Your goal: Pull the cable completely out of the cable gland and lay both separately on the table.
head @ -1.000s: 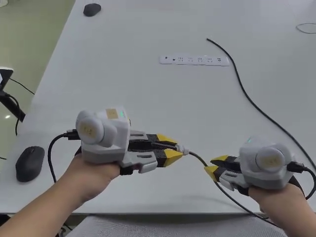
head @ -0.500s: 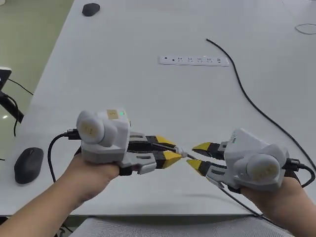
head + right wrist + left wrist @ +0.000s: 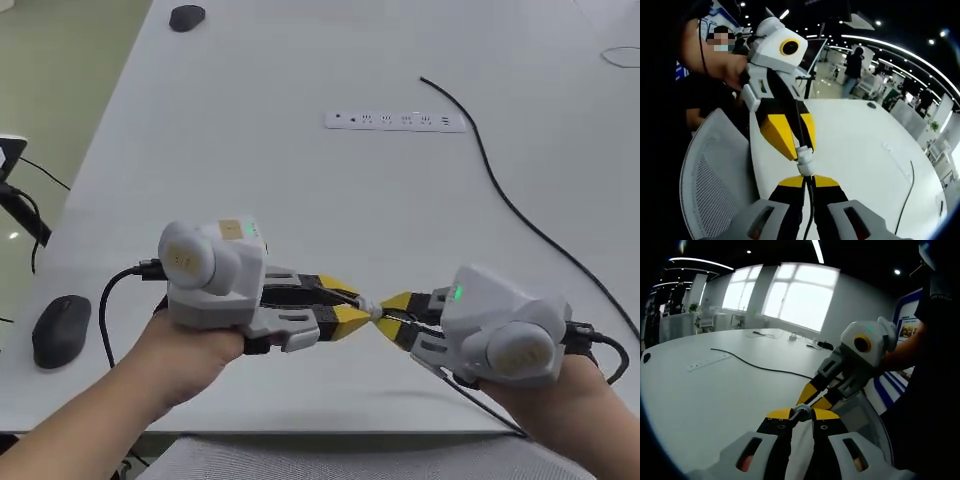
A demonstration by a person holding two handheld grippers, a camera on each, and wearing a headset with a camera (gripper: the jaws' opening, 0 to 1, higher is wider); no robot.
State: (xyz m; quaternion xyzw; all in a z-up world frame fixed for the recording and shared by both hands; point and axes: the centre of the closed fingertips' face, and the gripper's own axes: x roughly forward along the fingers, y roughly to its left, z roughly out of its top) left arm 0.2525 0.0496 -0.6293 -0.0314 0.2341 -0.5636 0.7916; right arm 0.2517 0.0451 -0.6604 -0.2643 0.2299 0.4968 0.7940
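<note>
Left gripper: jaws clamped on the gland, held just above the near edge of the table. Right gripper sits nose to nose with it, jaws closed on the cable right at the gland.

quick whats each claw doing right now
left claw: closed on the cable gland
right claw: closed on the cable, next to the gland

The small pale-grey cable gland hangs above the table at lower centre. The thin black cable appears threaded through it, trailing toward lower right.
</note>
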